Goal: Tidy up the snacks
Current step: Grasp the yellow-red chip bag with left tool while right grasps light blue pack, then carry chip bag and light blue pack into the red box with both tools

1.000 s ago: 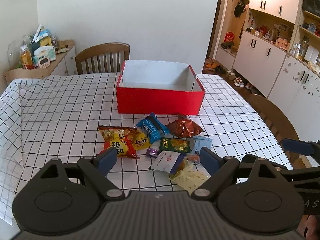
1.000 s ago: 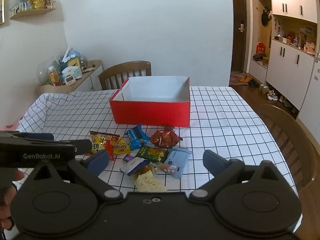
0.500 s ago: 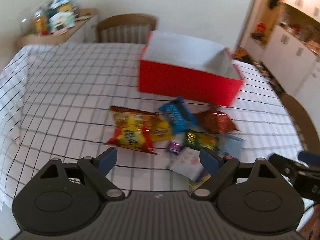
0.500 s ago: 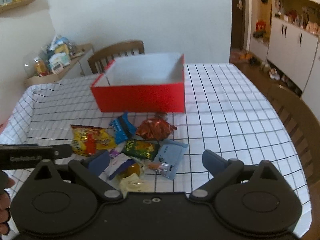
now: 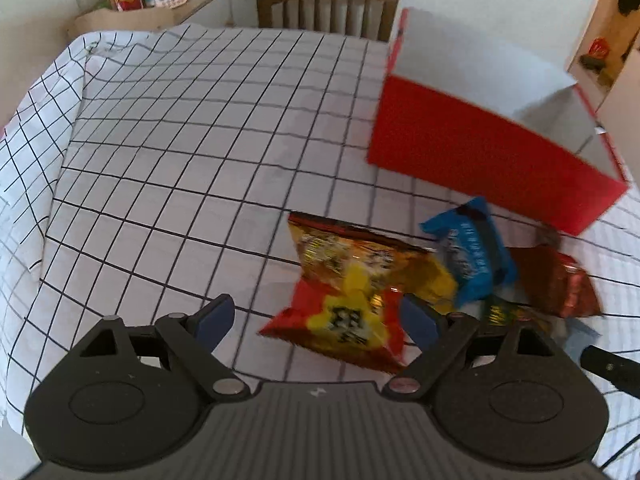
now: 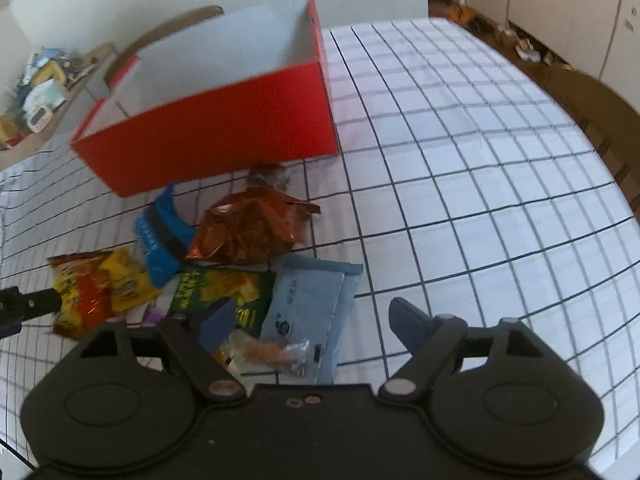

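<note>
Both tools have dropped toward the snacks; labels blurred.

The snack bags were glossy, crinkled foil; the red box looked matt card; checked cloth covered the desk; the chair was wood.

Home dining room, checked tablecloth, wooden chair, white cupboards

Both tools are tilted steeply downward, the left gripper held with jaws spread wide, the right gripper spread too, its jaws just having been closing.
</note>
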`<state>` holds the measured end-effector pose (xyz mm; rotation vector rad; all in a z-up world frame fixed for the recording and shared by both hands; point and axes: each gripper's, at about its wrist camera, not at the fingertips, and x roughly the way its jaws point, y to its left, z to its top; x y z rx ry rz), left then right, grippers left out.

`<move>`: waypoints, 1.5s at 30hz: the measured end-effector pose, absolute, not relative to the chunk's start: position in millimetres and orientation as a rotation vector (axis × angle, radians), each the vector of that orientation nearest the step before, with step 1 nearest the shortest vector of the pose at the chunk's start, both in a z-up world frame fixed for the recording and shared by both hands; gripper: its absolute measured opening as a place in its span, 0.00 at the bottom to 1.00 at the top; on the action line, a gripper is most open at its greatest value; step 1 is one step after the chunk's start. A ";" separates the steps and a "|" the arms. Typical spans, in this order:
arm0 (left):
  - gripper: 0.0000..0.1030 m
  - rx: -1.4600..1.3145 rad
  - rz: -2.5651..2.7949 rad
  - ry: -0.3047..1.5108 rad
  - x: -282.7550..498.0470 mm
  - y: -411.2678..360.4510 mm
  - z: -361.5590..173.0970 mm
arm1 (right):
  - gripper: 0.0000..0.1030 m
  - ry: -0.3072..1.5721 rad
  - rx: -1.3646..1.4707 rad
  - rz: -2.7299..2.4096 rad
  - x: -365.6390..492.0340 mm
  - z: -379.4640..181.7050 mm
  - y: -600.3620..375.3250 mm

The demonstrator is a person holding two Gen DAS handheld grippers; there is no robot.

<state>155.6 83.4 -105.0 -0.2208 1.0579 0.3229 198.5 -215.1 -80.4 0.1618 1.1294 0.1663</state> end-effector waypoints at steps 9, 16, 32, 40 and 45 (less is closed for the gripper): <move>0.87 -0.265 0.287 1.120 178.2 94.0 -126.9 | 0.72 1.208 0.212 0.136 220.2 -105.0 -213.8; 0.78 -0.264 0.249 1.137 186.5 96.6 -132.8 | 0.60 1.211 0.190 0.141 222.8 -108.5 -207.8; 0.49 -0.319 0.243 1.121 174.2 105.9 -123.8 | 0.45 1.162 0.155 0.146 217.0 -95.7 -205.2; 0.49 -0.351 0.230 1.069 157.1 107.5 -91.1 | 0.45 1.133 0.168 0.184 206.8 -65.4 -214.5; 0.49 -0.342 0.188 1.028 156.5 98.9 -62.0 | 0.45 1.094 0.155 0.230 208.3 -37.2 -214.6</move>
